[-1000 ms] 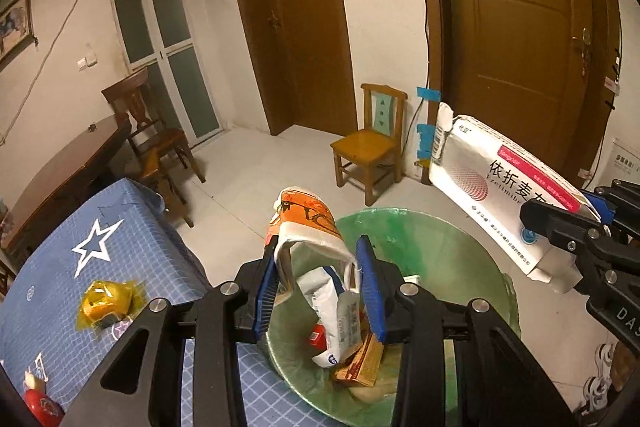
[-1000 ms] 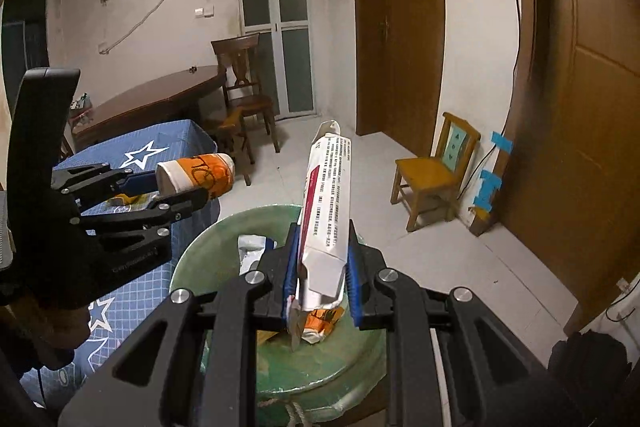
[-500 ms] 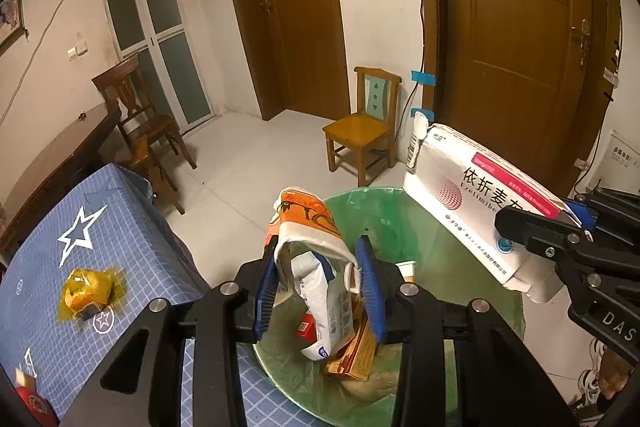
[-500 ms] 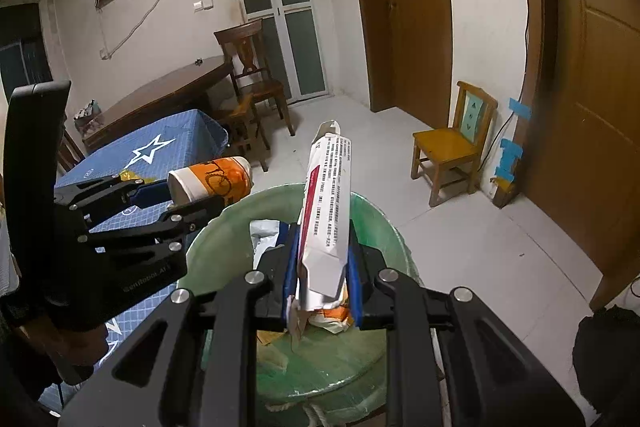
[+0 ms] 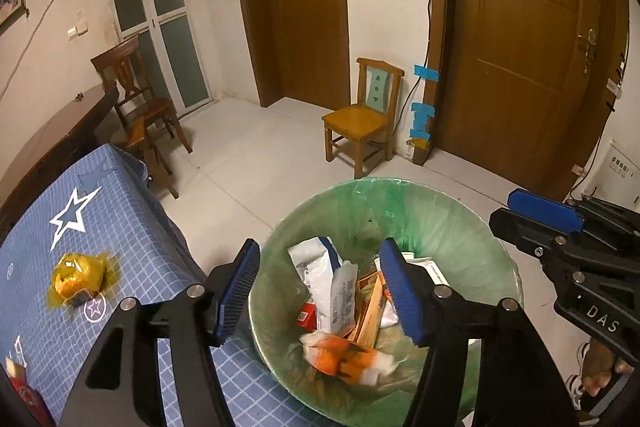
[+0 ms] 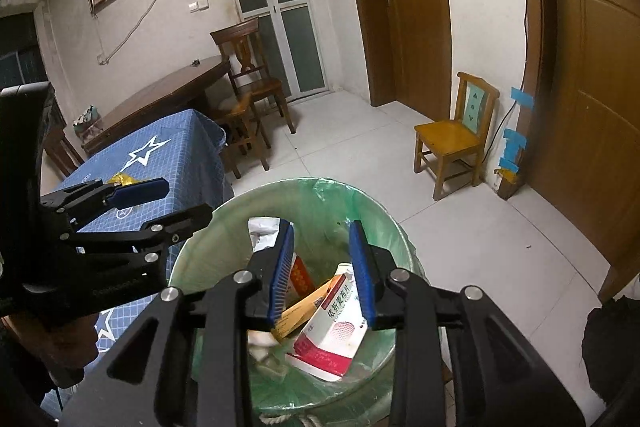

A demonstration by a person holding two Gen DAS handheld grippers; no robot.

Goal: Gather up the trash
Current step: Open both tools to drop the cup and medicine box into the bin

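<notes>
Both grippers hang over the trash bin (image 5: 472,223), which has a green plastic liner and stands just beside the table with the blue star cloth (image 5: 100,223). The left gripper (image 5: 320,291) has its blue fingers spread wide apart and holds nothing. Below them, deep in the bin, lies the orange and white cup (image 5: 344,359), on top of other paper trash, clear of both fingers. The right gripper (image 6: 324,271) also has its fingers apart, with nothing between them. The white and red medicine box (image 6: 334,331) lies under this gap, inside the bin, leaning on a brown carton (image 6: 304,307) and not touching the fingers. On the cloth, well apart from the bin, one yellow wrapper (image 5: 76,277) lies. A small wooden chair (image 5: 366,111) stands near the door.
</notes>
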